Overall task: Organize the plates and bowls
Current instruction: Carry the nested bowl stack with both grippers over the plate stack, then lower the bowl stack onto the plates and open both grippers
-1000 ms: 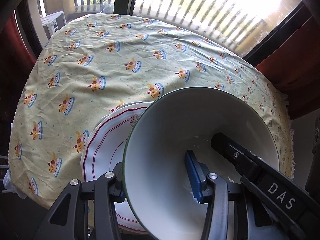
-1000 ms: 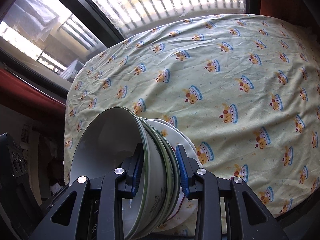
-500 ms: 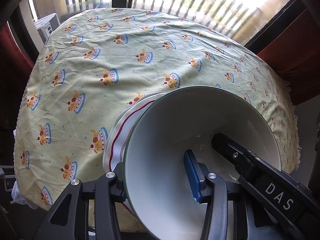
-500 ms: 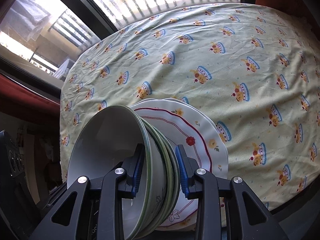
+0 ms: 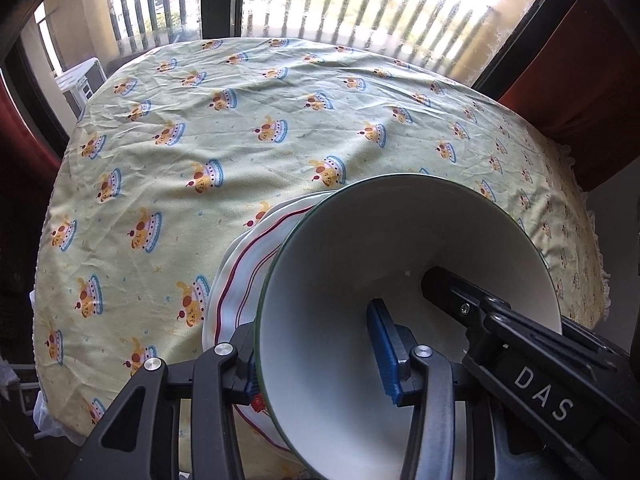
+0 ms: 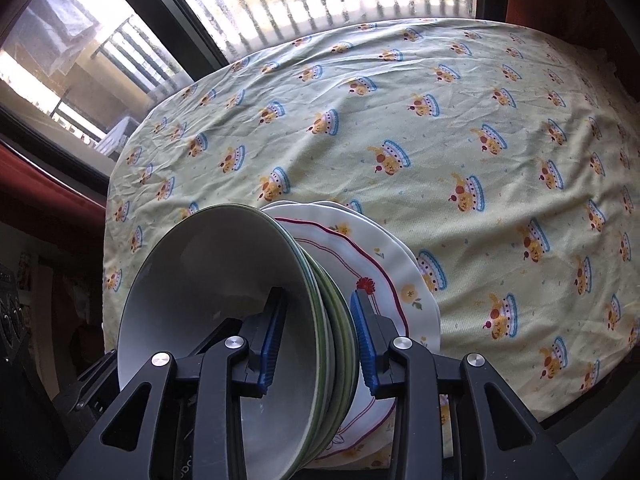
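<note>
A stack of nested white bowls with green rims (image 6: 224, 304) is clamped from both sides. My left gripper (image 5: 316, 364) is shut on the rim of the stack, one blue pad inside the top bowl (image 5: 384, 264) and the other outside. My right gripper (image 6: 318, 336) is shut on the opposite rim of the bowls, one pad inside and one outside. The right gripper's black body (image 5: 520, 344) shows inside the bowl in the left wrist view. White plates with a red line and flowers (image 6: 384, 276) lie under the bowls on the table; they also show in the left wrist view (image 5: 248, 276).
The round table has a pale yellow cloth with a cake pattern (image 6: 460, 128), also seen in the left wrist view (image 5: 200, 128). Windows with railings (image 5: 360, 8) and red curtains (image 5: 580, 56) stand behind the table. The table's edge drops off near the stack.
Both views have shifted: the bowl stack and plates sit further over the table, and more of the flowered plates shows beside the bowls. Both grippers keep their hold.
</note>
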The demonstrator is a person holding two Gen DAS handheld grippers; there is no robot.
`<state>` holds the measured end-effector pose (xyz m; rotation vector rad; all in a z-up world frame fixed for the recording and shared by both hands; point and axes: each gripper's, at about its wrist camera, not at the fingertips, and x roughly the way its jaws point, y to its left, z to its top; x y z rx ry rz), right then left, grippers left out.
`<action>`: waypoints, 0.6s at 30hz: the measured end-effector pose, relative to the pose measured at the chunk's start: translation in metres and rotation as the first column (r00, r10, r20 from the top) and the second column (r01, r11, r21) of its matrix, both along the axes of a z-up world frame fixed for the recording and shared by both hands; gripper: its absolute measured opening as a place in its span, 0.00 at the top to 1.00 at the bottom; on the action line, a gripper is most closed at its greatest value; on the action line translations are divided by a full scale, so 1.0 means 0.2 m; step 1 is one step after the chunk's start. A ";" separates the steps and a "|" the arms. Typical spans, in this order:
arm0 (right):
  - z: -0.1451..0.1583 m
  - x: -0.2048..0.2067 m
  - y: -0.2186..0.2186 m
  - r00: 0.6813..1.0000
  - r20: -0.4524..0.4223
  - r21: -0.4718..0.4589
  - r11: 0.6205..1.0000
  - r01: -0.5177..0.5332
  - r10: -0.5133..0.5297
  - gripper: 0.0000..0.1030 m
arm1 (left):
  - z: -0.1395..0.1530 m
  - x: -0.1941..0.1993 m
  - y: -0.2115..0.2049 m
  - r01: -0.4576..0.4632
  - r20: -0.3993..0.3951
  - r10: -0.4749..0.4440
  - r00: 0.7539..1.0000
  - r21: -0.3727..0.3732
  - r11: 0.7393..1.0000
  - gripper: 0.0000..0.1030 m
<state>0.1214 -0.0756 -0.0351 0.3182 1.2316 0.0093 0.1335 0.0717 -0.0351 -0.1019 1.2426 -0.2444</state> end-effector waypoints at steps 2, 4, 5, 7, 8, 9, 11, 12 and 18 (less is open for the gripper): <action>0.01 -0.02 0.01 1.000 0.010 -0.023 1.000 -0.014 0.014 0.64 | 0.00 -0.02 -0.01 0.002 0.016 -0.003 1.000 0.026 1.000 0.52; 0.01 -0.02 0.02 1.000 0.017 -0.048 0.999 -0.024 0.025 0.64 | 0.00 -0.03 -0.01 -0.006 0.023 0.005 1.000 0.034 0.999 0.51; 0.01 -0.03 0.02 0.999 0.020 -0.053 0.998 -0.030 0.031 0.63 | 0.00 -0.03 0.00 -0.015 0.027 0.014 1.000 0.038 0.999 0.48; 0.01 -0.02 0.02 0.999 0.025 -0.062 0.997 -0.045 0.047 0.63 | 0.00 -0.04 0.01 -0.041 0.034 0.039 0.999 0.054 0.998 0.42; 0.01 -0.03 0.02 0.998 0.028 -0.065 0.996 -0.054 0.056 0.62 | 0.00 -0.05 0.01 -0.049 0.040 0.047 0.998 0.063 0.997 0.41; 0.01 -0.03 0.02 0.998 0.029 -0.073 0.995 -0.061 0.063 0.61 | 0.00 -0.06 0.01 -0.056 0.047 0.053 0.998 0.074 0.996 0.41; 0.02 -0.04 0.02 0.996 0.033 -0.088 0.993 -0.074 0.077 0.55 | 0.02 -0.09 0.01 -0.068 0.069 0.062 0.996 0.093 0.993 0.41; 0.02 -0.05 0.02 0.995 0.044 -0.090 0.993 -0.081 0.085 0.53 | 0.03 -0.11 0.01 -0.071 0.084 0.063 0.995 0.098 0.993 0.41; 0.13 -0.13 -0.02 0.983 0.126 -0.143 0.983 -0.114 0.132 0.32 | 0.13 -0.20 0.02 -0.131 0.187 0.104 0.977 0.141 0.981 0.38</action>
